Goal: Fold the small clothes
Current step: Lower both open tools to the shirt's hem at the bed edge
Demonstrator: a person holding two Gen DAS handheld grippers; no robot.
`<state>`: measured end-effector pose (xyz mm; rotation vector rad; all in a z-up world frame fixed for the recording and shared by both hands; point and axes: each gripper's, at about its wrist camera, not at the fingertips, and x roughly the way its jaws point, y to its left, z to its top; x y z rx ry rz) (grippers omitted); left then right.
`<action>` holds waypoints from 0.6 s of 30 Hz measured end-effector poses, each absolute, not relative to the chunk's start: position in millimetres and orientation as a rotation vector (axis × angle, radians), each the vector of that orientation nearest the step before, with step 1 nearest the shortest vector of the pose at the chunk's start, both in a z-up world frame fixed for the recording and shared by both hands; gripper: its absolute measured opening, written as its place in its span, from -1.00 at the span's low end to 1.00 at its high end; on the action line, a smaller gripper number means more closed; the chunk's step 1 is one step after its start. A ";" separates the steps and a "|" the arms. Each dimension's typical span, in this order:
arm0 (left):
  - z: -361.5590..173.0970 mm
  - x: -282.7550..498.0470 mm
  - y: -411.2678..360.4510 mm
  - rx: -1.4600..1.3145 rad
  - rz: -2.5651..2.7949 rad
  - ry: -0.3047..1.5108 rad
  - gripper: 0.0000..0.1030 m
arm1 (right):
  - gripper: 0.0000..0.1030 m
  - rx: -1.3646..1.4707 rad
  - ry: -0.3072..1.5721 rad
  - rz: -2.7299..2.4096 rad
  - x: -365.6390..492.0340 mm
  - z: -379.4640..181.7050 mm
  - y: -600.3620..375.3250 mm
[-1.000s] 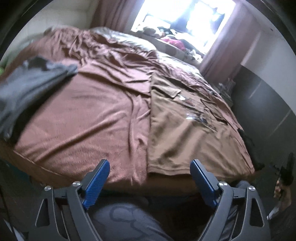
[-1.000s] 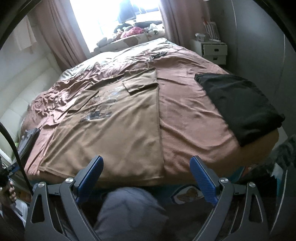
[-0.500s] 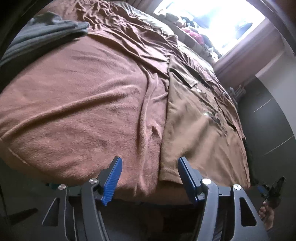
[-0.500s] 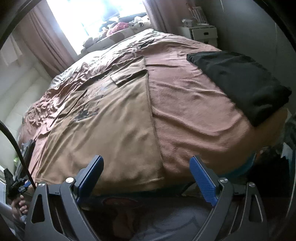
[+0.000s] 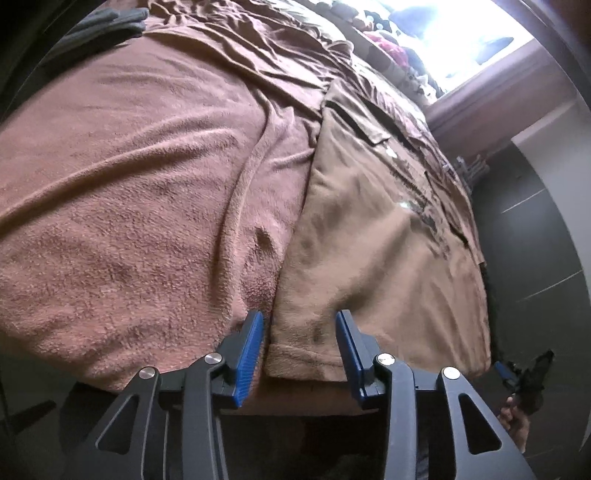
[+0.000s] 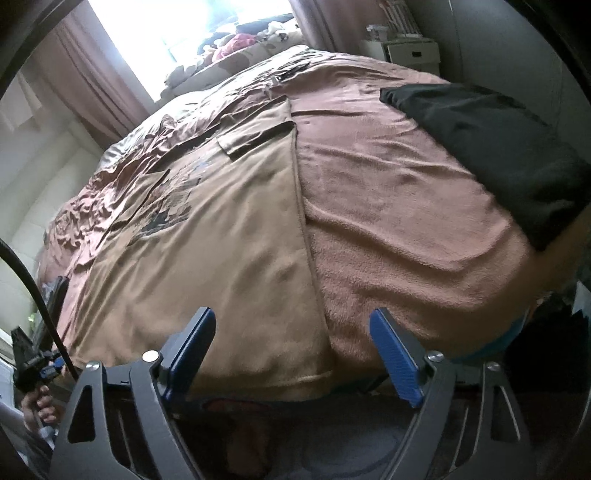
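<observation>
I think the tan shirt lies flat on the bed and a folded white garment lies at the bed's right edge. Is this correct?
Not quite: the folded garment at the bed's right edge is black, not white, as the right wrist view shows. The tan shirt does lie flat on the bed.

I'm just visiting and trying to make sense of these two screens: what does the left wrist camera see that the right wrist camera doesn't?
Only the left wrist view shows the grey clothes at the bed's far corner, and the left tool with its jaws closing around the shirt's near corner, not yet pressing it.

Only the right wrist view shows the black garment, the white drawers, and the right tool, open wide and closing slightly over the shirt's other near corner.

Both show the tan shirt spread on the brown blanket, and the bright window.
</observation>
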<state>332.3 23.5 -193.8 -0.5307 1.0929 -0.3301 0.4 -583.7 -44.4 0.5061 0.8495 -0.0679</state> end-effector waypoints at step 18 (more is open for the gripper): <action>-201.6 324.5 28.7 -0.639 -0.291 1.126 -0.17 | 0.33 0.792 0.832 0.104 -0.3 -96.0 -608.1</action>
